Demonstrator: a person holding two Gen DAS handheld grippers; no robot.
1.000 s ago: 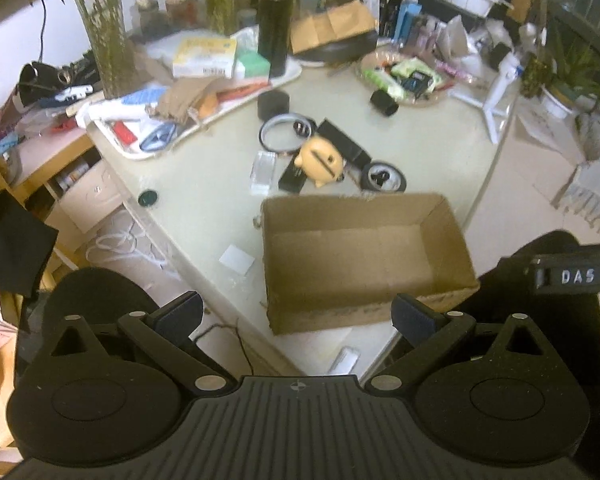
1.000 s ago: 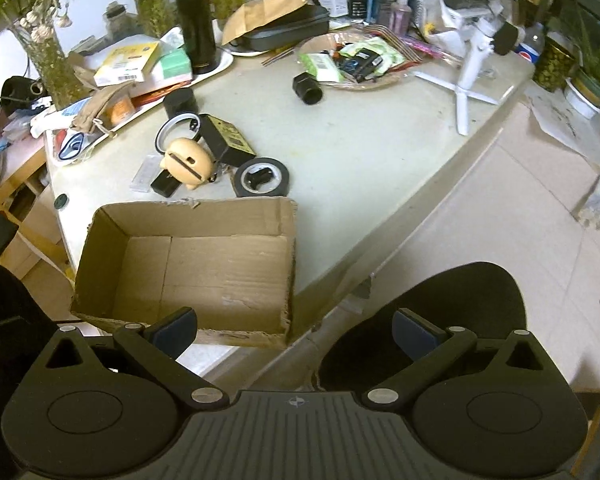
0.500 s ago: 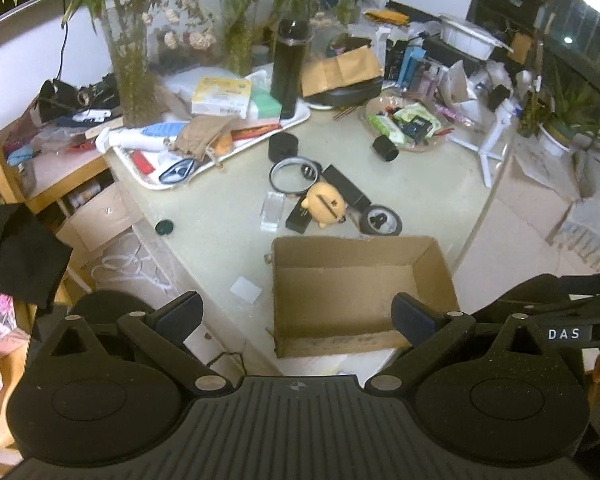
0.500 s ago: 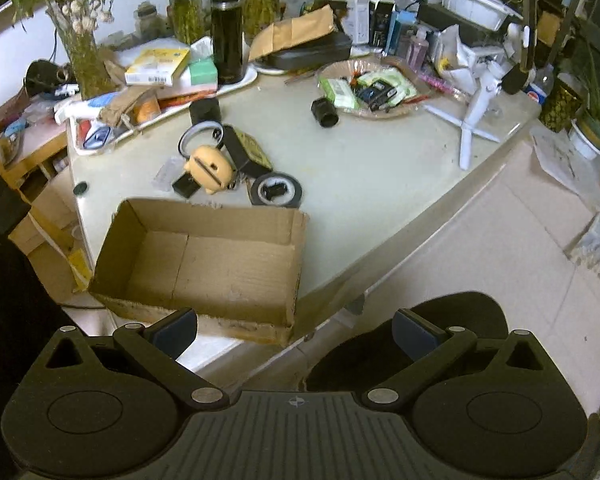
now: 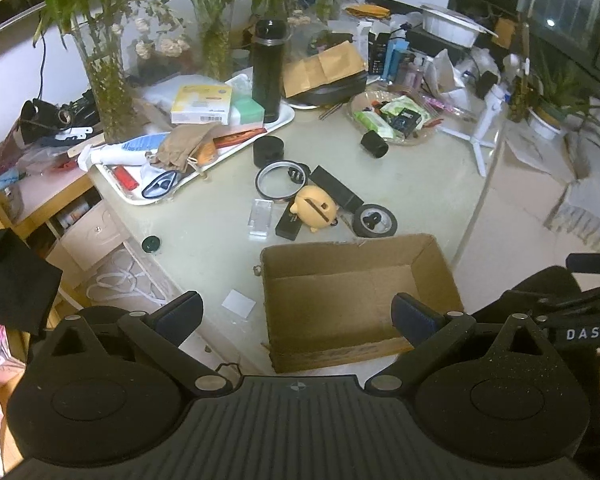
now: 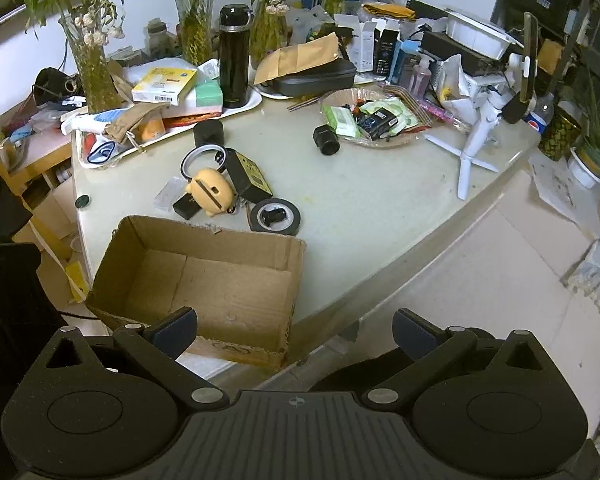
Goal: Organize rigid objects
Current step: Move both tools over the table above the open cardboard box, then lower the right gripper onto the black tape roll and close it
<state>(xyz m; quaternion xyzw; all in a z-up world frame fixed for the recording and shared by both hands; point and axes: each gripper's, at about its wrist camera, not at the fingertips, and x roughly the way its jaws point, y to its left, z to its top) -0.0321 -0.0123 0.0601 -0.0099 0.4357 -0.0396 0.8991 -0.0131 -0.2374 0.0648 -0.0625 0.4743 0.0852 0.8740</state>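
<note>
Both grippers have pulled back and up from the tabletop (image 5: 412, 184) over the last second: the cardboard box (image 5: 352, 300) and the clutter behind it sit smaller and farther off in both wrist views than before, and more of the plants and back wall is in frame.

Left gripper (image 5: 296, 316): jaws wide apart, nothing between them, held above the near edge of the box. Right gripper (image 6: 296, 328): jaws wide apart, empty, held off the tabletop's near edge, with the box at its left finger.

Box: open-topped, empty, at the near edge of the tabletop, its near side overhanging that edge.

Loose rigid items, all outside the box, in a cluster just behind its far wall:
- yellow piggy bank (image 5: 315, 208), lying against a flat black box (image 5: 336, 191)
- black tape roll (image 5: 375, 221) just beside the box's far wall, with a small dark part in its core
- small black block (image 5: 290, 225) and clear plastic case (image 5: 260, 218) to the left of the piggy bank
- thin ring (image 5: 278, 181) and short black cylinder (image 5: 268, 150) farther back
- black cap (image 5: 374, 145) near the wicker plate (image 5: 400, 120)
- small dark round lid (image 5: 151, 244) alone at the left tabletop edge

White tray (image 5: 188, 176) at back left holds boxes, a pouch and a tall black flask (image 5: 267, 72). White tripod (image 5: 482, 128) stands at the right end.
</note>
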